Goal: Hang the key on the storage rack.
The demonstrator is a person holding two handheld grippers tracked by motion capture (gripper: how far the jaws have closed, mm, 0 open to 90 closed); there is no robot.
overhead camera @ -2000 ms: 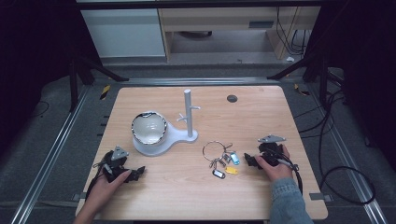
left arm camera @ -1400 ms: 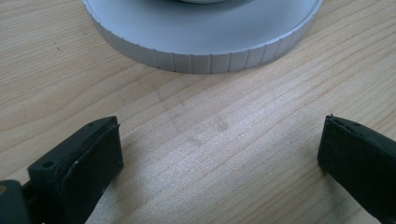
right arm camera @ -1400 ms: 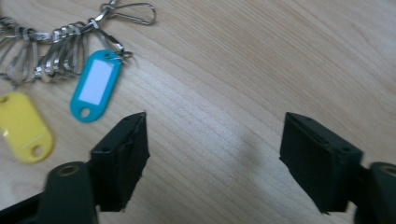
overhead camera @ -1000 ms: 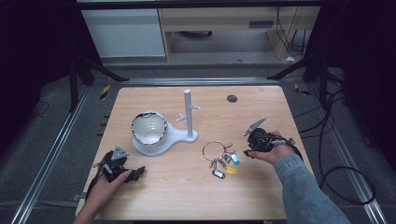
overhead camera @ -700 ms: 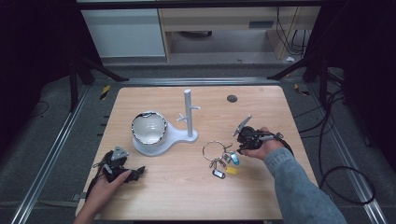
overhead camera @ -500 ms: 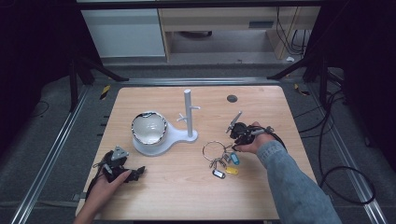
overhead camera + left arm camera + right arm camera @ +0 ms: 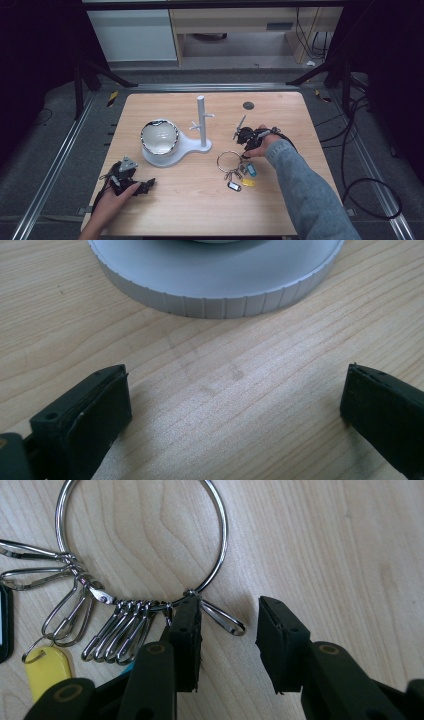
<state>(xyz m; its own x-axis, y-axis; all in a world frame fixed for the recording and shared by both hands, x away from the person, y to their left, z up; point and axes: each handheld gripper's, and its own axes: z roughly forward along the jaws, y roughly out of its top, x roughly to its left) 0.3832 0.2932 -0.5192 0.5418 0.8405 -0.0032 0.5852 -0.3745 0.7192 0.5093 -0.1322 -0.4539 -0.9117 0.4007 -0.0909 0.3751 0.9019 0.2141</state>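
The right tongs (image 7: 227,640) hover apart over the key ring (image 7: 142,545) on the counter (image 7: 325,540), a small clip (image 7: 225,619) between them. This looks like the approach to a pickup; next, close on the ring's wire. The left tongs (image 7: 235,415) rest apart, empty.

No lettering, label, brand or number can be read anywhere.

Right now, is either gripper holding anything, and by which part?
Nothing is held. The right gripper has open jaws straddling a clip on the key ring; the left gripper is open over bare table.
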